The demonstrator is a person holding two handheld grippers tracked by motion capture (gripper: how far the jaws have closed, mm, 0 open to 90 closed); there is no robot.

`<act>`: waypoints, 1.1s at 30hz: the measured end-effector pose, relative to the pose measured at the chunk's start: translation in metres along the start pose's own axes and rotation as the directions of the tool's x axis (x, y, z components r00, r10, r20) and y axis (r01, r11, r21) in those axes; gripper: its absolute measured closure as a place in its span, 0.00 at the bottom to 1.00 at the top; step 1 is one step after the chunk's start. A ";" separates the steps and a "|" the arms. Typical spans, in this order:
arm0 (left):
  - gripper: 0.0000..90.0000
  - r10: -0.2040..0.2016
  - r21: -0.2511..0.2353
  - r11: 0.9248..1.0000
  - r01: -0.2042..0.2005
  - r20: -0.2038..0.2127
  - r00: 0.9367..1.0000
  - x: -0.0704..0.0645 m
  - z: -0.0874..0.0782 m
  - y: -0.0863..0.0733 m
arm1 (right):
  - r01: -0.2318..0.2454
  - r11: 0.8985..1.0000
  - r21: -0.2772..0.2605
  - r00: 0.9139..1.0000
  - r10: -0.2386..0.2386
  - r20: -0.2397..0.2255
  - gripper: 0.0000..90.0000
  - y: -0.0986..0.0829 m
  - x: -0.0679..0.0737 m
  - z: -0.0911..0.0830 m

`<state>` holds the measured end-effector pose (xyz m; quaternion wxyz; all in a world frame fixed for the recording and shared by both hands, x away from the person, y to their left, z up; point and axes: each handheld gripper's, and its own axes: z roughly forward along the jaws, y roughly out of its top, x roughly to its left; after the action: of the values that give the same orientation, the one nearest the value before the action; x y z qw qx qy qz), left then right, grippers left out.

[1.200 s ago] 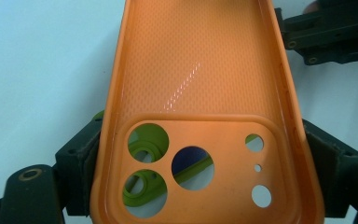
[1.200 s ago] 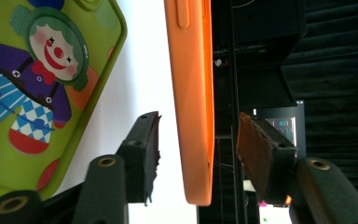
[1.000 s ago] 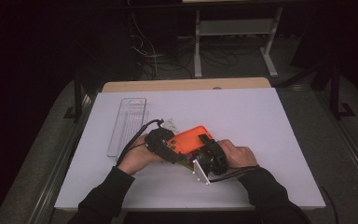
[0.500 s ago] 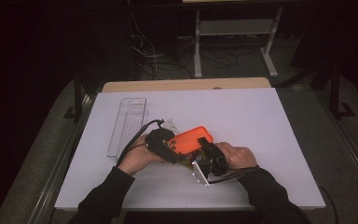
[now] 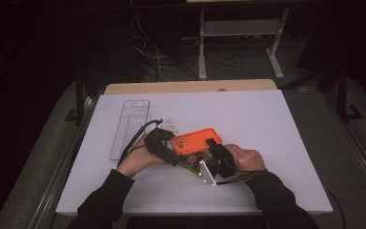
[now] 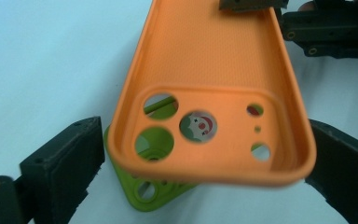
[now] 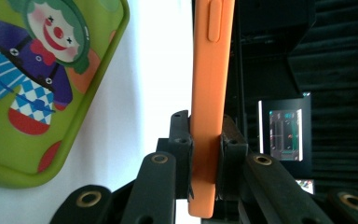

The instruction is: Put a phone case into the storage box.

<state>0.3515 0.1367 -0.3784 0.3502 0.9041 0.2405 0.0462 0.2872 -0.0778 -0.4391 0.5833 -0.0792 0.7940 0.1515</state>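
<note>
Near the front middle of the white bench (image 5: 267, 124), both grippers meet on an orange phone case (image 5: 196, 140), which is held above a green phone case (image 7: 42, 88) printed with a clown. The right gripper (image 7: 204, 140) pinches one end edge of the orange case, its fingers (image 7: 181, 140) pressed against both faces of the wall so the case stands on edge in the right gripper view. The left gripper (image 6: 205, 158) sits at the camera-hole end of the orange case; its fingers (image 6: 65, 163) are spread, one on each side of the case, and whether they touch it cannot be told. Through the camera holes the green case shows, lying flat on the bench beneath. A clear plastic tray (image 5: 131, 126) lies to the left, well apart from the cases.
</note>
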 end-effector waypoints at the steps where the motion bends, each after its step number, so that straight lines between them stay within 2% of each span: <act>1: 0.01 0.000 0.000 1.000 0.000 0.002 1.000 0.001 -0.001 0.000 | -0.013 1.000 -0.002 1.000 0.013 -0.002 0.87 -0.001 -0.001 0.000; 4: 0.00 -0.016 -0.013 1.000 0.016 0.004 1.000 -0.001 0.000 -0.001 | -0.056 0.998 0.016 0.998 0.057 -0.018 0.87 -0.003 -0.002 0.000; 7: 0.00 0.009 0.003 1.000 -0.009 0.004 1.000 -0.001 0.000 -0.001 | -0.082 0.996 0.019 0.996 0.082 -0.015 0.87 -0.005 -0.005 0.000; 11: 0.00 0.003 0.013 1.000 -0.003 0.006 1.000 -0.003 0.002 -0.001 | -0.150 0.988 0.039 0.988 0.151 -0.043 0.87 -0.010 -0.008 -0.001; 14: 0.00 0.017 0.012 1.000 -0.017 -0.006 1.000 -0.002 0.004 -0.001 | -0.174 0.984 0.029 0.983 0.175 -0.047 0.87 -0.013 -0.012 -0.001; 18: 0.00 -0.008 0.019 1.000 0.008 -0.020 1.000 -0.003 0.007 -0.002 | -0.210 0.977 0.023 0.975 0.211 -0.072 0.87 -0.017 -0.018 0.000; 19: 0.00 -0.007 0.021 1.000 0.007 -0.020 1.000 -0.003 0.007 -0.002 | -0.231 0.972 0.033 0.969 0.233 -0.083 0.87 -0.018 -0.018 -0.001; 21: 0.00 -0.017 0.009 1.000 0.017 -0.025 1.000 -0.004 0.007 -0.003 | -0.294 0.955 0.039 0.951 0.297 -0.086 0.87 -0.019 -0.021 -0.002; 22: 0.00 -0.015 0.011 1.000 0.016 -0.025 1.000 -0.004 0.007 -0.002 | -0.300 0.953 0.038 0.949 0.302 -0.088 0.87 -0.020 -0.022 -0.002; 23: 0.00 0.001 0.013 1.000 -0.001 -0.023 1.000 -0.002 0.006 -0.002 | -0.322 0.946 0.034 0.942 0.323 -0.086 0.87 -0.021 -0.023 -0.002; 24: 0.00 0.001 0.012 1.000 0.000 -0.026 1.000 -0.002 0.006 -0.002 | -0.332 0.943 0.030 0.938 0.334 -0.096 0.87 -0.022 -0.025 -0.002; 25: 0.00 -0.007 0.005 1.000 0.007 -0.030 1.000 -0.002 0.006 -0.002 | -0.353 0.935 0.030 0.930 0.354 -0.102 0.87 -0.023 -0.026 -0.002; 28: 0.00 -0.005 -0.003 1.000 0.005 -0.035 0.999 0.000 0.005 -0.002 | -0.458 0.888 0.043 0.878 0.459 -0.134 0.87 -0.025 -0.029 -0.002; 29: 0.00 0.002 -0.001 1.000 -0.002 -0.034 0.999 0.000 0.004 -0.001 | -0.476 0.878 0.045 0.868 0.477 -0.139 0.87 -0.025 -0.030 -0.002; 32: 0.00 -0.005 -0.012 1.000 0.004 -0.033 0.999 0.000 0.003 -0.001 | -0.541 0.840 0.048 0.823 0.540 -0.173 0.87 -0.027 -0.032 -0.001; 33: 0.00 -0.011 -0.014 1.000 0.010 -0.034 0.999 0.000 0.003 -0.001 | -0.551 0.833 0.048 0.815 0.549 -0.185 0.87 -0.028 -0.034 -0.001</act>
<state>0.3514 0.1355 -0.3812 0.3524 0.8995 0.2507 0.0614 0.3055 -0.1065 -0.4112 0.4353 0.1369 0.8347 0.3084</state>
